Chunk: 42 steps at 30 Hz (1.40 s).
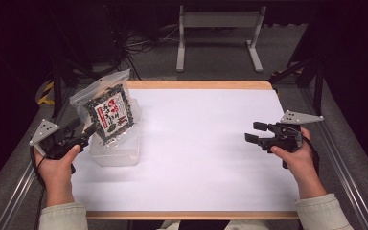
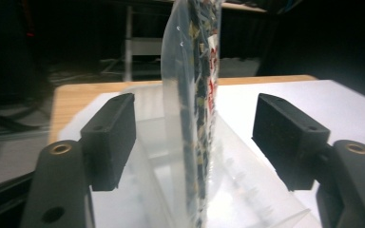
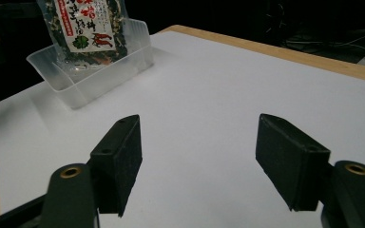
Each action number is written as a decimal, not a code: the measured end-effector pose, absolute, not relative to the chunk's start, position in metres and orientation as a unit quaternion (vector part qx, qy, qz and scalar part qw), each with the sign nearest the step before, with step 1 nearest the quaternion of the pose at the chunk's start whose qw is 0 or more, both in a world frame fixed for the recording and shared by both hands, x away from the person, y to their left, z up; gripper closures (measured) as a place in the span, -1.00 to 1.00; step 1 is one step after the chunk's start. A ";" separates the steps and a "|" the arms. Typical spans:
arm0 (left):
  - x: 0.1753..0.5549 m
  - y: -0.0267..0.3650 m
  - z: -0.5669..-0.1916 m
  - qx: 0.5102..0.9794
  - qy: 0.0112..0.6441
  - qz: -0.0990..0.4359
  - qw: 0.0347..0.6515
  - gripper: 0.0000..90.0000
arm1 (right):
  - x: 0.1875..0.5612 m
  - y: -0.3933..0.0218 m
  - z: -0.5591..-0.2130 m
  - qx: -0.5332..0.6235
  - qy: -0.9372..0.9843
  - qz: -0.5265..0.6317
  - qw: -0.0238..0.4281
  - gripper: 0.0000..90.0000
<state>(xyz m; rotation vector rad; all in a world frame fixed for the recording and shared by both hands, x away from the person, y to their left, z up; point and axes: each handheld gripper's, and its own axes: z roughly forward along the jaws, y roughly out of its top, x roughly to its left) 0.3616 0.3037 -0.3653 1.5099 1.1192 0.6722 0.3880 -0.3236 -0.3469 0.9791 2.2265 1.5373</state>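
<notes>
Snack bag (image 1: 109,111) stands upright in a clear plastic tub (image 1: 117,152) at the left side of the white table (image 1: 206,143), leaning toward the tub's far wall. Left tongs (image 2: 195,142) are released, jaws spread on either side of the bag's edge without pressing it. Right tongs (image 1: 258,132) are released too, holding nothing, well apart from the bag over the table's right side.

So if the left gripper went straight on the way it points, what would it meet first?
Probably the snack pouch: it stands edge-on between the left gripper's open jaws, untouched by either pad, its foot in the clear tub. Depth is unclear, so the tub's rim may come first.
</notes>
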 end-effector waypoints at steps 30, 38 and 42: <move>0.329 0.166 -0.343 0.722 0.325 0.174 0.586 -0.33 | 0.375 -0.333 -0.358 0.338 0.765 0.530 0.140 -0.31; 0.339 0.127 -0.378 0.743 0.305 0.132 0.580 -0.31 | 0.368 -0.336 -0.370 0.338 0.765 0.530 0.142 -0.32; 0.340 0.115 -0.388 0.753 0.296 0.119 0.576 -0.33 | 0.366 -0.338 -0.376 0.341 0.762 0.532 0.141 -0.32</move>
